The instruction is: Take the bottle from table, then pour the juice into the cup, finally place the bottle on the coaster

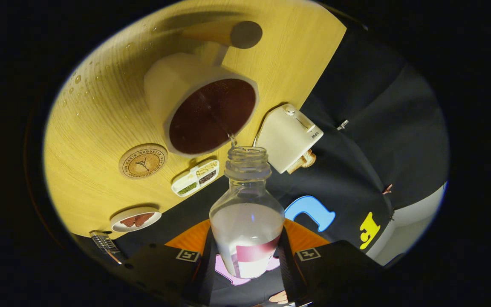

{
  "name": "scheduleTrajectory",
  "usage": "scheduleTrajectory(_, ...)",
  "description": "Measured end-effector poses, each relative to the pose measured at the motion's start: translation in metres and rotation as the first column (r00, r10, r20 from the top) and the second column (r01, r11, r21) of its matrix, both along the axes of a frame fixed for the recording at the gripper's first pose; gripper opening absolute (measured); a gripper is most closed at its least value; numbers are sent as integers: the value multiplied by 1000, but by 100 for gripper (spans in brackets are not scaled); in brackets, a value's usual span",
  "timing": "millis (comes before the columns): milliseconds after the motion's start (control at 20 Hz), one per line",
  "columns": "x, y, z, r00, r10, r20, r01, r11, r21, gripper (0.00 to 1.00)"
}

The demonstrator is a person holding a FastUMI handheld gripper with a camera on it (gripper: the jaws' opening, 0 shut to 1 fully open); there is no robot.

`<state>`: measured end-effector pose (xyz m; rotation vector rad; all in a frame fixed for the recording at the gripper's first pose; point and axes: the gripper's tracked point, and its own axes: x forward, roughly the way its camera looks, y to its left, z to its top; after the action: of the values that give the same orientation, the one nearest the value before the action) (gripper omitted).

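Item: clear plastic bottle (pixel 247 221), clamped between my tongs (pixel 247 256), tipped forward, mouth just over the white cup (pixel 203 113) on the worktop (pixel 96 128). Thin stream entering. Risk: over-tilting sends juice past the rim; droplets already lie nearby. Cork coaster (pixel 143 161) waits beside the cup.

The clear uncapped bottle (pixel 247 213), clamped between the gripper (pixel 247 256) fingers, tips its mouth toward the white cup (pixel 203 106), a thin stream falling into the cup's dark liquid. The round cork coaster (pixel 143 161) lies bare on the wooden table beside the cup
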<state>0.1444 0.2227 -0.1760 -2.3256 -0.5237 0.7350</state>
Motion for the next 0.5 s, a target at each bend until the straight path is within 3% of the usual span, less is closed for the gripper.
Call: scheduleTrajectory(500, -2, 6, 7, 998, 57, 28, -56, 997, -49, 66)
